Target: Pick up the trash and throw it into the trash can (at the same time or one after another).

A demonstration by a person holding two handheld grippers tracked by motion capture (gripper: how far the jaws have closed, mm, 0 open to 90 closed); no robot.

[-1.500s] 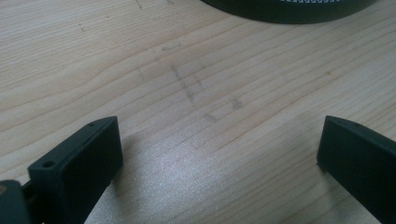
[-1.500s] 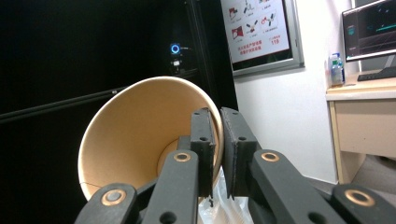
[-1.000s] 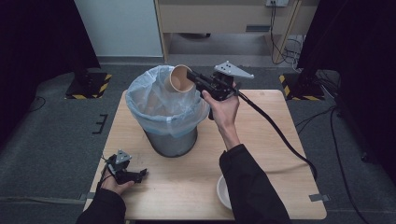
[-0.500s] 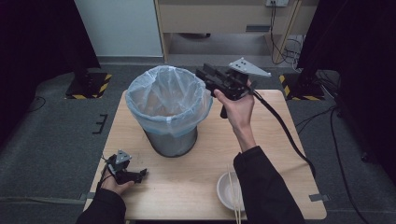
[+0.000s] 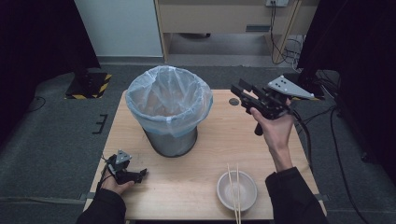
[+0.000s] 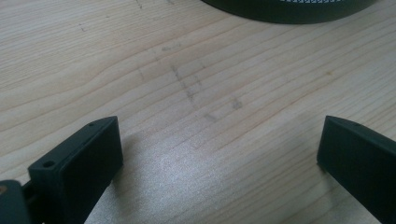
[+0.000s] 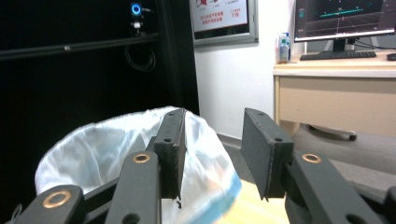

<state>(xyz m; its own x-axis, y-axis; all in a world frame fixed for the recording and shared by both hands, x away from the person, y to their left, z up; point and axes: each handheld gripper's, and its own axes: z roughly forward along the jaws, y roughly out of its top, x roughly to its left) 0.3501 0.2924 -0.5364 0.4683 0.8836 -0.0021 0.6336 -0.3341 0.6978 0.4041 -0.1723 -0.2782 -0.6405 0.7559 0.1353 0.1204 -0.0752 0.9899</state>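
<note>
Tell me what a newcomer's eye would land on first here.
First, the bin with its pale plastic liner, standing at the middle of the wooden table. Next, the right gripper held up in the air beside it, jaws apart. Then the bowl with chopsticks across it at the near edge.

A metal bin (image 5: 170, 135) lined with a translucent plastic bag (image 5: 168, 100) stands upright mid-desk (image 5: 205, 154). Near the front edge sits a white bowl (image 5: 236, 190), two chopsticks (image 5: 233, 186) laid across it.
</note>
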